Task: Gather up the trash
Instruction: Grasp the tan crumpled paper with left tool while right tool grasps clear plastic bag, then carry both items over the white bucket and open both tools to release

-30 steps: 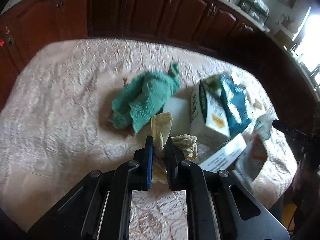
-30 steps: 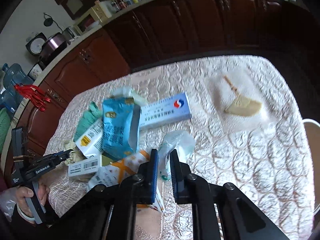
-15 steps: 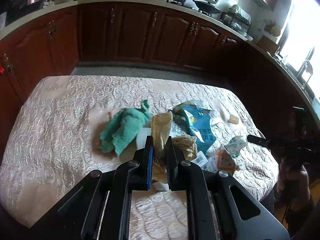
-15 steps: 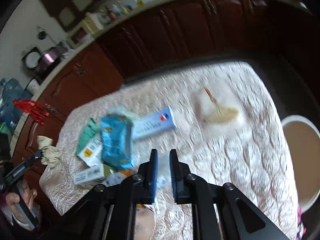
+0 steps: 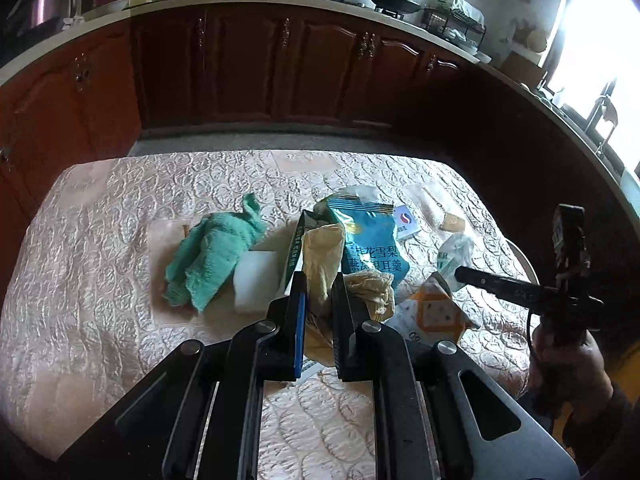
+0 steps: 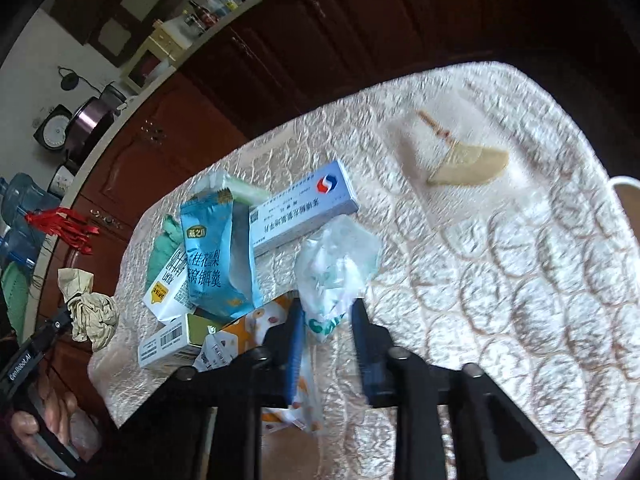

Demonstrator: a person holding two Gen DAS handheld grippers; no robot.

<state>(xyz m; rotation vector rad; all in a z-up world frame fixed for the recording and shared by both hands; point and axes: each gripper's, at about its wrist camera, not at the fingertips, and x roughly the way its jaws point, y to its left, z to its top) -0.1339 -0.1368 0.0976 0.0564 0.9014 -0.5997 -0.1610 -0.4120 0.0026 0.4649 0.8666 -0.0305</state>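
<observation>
2 fingers (image 5: 299,300) clamp crumpled tissue (image 5: 322,264), long axis pointing up-forward.

Both grippers are built of black angular links joined by silver round-headed screws; blue pads (image 5: 299,332) line the fingers (image 6: 362,332); bare skin is seen on the left hand (image 6: 52,412).

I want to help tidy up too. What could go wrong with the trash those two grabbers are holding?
1. The left gripper pinches only part of the crumpled tan paper; a wad hangs outside the fingers and might slip free.
2. The right gripper looks open around the clear plastic wrapper, so it could fall.
3. The blue snack bag leans on boxes and could topple if bumped.
</observation>
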